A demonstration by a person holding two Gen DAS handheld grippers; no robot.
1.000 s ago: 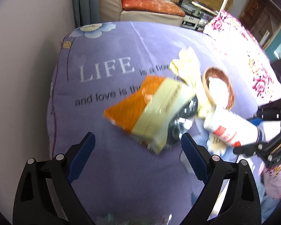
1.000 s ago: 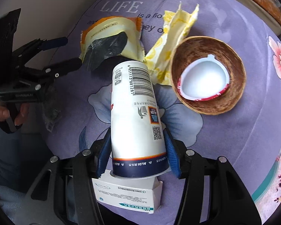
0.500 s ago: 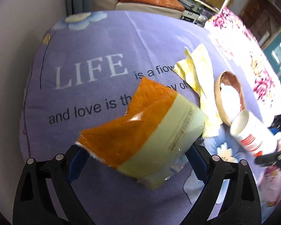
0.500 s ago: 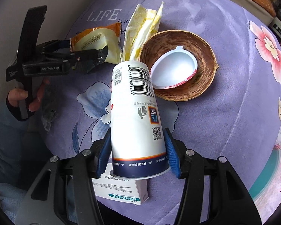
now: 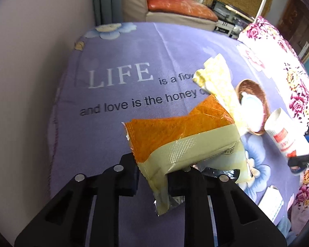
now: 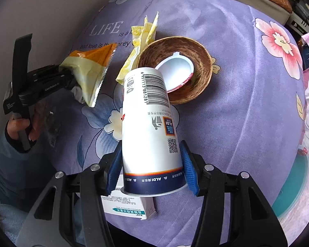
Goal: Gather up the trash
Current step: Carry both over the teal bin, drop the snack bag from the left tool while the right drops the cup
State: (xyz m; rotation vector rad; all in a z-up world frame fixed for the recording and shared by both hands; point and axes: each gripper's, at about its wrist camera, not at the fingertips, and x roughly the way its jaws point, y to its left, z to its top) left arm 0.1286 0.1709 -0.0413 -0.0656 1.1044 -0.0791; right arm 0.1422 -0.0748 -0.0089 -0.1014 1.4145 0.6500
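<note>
I'm mid-pickup: left gripper, jaws just closed, is pinching the orange snack wrapper clear of the purple cloth. Right gripper is clamping the paper cup half-open. Next I'm needing a bin; none visible.

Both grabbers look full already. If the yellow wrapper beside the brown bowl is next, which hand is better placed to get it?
Probably neither until one unloads. The left gripper has just closed on the orange packet; the right gripper is clamped on the white cup. The right sits nearer the yellow wrapper, so I'd lean right.
</note>
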